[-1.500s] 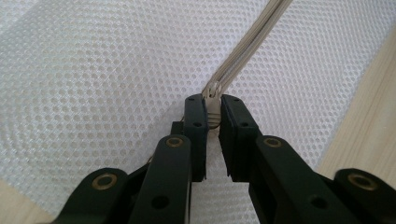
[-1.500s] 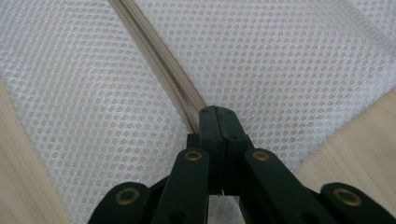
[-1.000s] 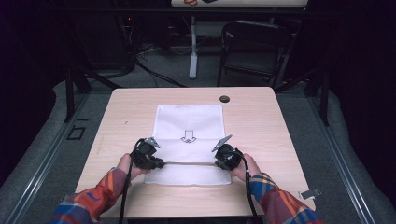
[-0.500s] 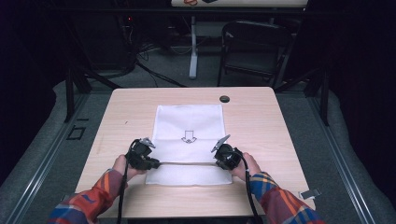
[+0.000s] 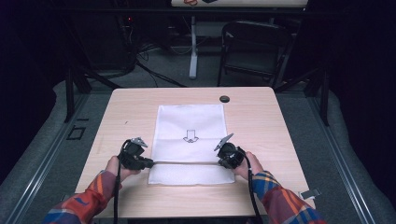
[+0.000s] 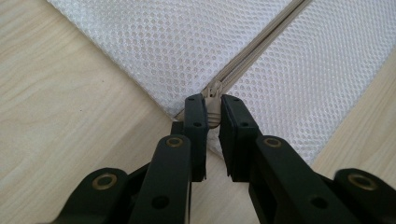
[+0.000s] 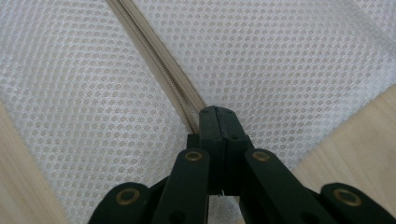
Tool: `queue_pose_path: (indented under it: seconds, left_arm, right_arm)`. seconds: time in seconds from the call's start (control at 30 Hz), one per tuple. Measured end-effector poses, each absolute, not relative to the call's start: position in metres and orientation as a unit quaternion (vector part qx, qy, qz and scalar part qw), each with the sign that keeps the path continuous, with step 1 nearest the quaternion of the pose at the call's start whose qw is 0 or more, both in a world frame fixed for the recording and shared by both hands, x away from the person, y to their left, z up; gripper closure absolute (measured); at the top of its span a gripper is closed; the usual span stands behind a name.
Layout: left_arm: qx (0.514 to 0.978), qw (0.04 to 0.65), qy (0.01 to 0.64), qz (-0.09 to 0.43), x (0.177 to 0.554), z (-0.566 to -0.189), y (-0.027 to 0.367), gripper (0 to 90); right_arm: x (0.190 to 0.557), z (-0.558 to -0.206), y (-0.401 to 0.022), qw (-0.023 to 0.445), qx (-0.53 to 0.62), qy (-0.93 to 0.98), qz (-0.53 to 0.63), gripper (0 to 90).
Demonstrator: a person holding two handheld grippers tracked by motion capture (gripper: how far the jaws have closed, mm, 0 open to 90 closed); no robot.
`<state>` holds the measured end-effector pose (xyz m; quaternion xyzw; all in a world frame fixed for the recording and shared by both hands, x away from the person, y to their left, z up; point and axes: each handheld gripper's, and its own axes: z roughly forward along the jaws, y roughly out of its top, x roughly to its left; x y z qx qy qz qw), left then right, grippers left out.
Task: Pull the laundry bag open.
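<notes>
- Your left gripper (image 6: 213,116) is clamped on the zipper pull (image 6: 213,113) at the mesh bag's (image 5: 191,123) left edge.
- Your right gripper (image 7: 218,122) is pinched shut on the zipper's far end.
- The zipper (image 5: 184,162) runs nine to three; the pull's travel heads toward three.

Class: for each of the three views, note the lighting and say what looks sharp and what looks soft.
High view: table brightly lit, dark surroundings, all slightly soft. Left gripper view: even light, mesh bag and zipper crisp, jaw bases blurred. Right gripper view: mesh sharp, wood corners softer.
</notes>
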<state>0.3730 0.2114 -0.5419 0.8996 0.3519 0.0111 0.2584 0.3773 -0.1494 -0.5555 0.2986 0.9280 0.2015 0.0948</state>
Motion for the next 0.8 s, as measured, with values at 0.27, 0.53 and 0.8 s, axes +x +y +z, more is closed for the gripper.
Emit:
queue_pose_path:
  seconds: [0.27,0.53,0.8]
  left_arm:
    - [0.889,0.259,0.378,0.016,0.372,-0.542,0.227,81.6]
    - [0.890,0.256,0.378,0.011,0.367,-0.542,0.229,81.5]
    - [0.888,0.251,0.385,0.012,0.370,-0.544,0.230,81.3]
  right_arm:
    - [0.379,-0.556,-0.153,0.095,0.301,0.927,0.204,90.0]
    - [0.379,-0.556,-0.155,0.094,0.300,0.926,0.210,90.0]
    - [0.380,-0.559,-0.154,0.095,0.306,0.919,0.230,90.0]
